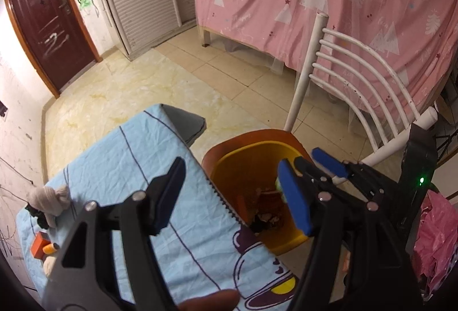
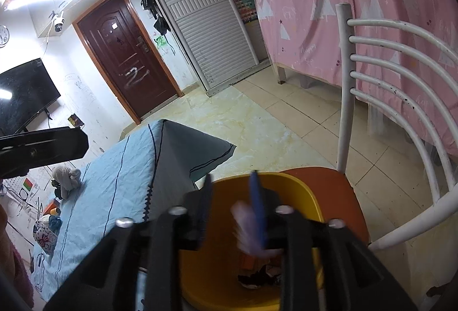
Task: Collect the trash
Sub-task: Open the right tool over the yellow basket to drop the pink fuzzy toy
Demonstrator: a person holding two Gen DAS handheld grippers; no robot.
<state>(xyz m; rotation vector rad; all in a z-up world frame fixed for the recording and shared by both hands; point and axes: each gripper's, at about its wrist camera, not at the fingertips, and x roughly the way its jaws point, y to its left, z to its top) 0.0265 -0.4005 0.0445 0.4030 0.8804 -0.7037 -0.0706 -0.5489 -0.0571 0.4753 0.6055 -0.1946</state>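
Since both tools hang over the mouth of the yellow bin (image 1: pixel 243 159), their half-spread jaws look like a release rather than a reach. The left gripper (image 1: pixel 232 196) stands roughly half open with nothing between its black finger and its blue pad; below the gap lie only the table edge and the bin. The right gripper (image 2: pixel 232 205), just beside it and tipped down into the bin, is also partly open. A pale, blurred scrap (image 2: pixel 246 225) shows between its fingers beside the blue pad; it is too smeared to identify, and I judge it loose and dropping, not gripped. Other trash (image 2: pixel 257 279) already lies dark and crumpled at the bottom. The bin sits on the orange seat of a white chair (image 1: pixel 357 76), drawn up against the table's blue cloth (image 1: pixel 128 156), probably so that rubbish travels a short way. A beige bundle (image 1: pixel 48 196) and an orange box (image 1: pixel 40 245) remain at the table's far end, well apart from both tools.
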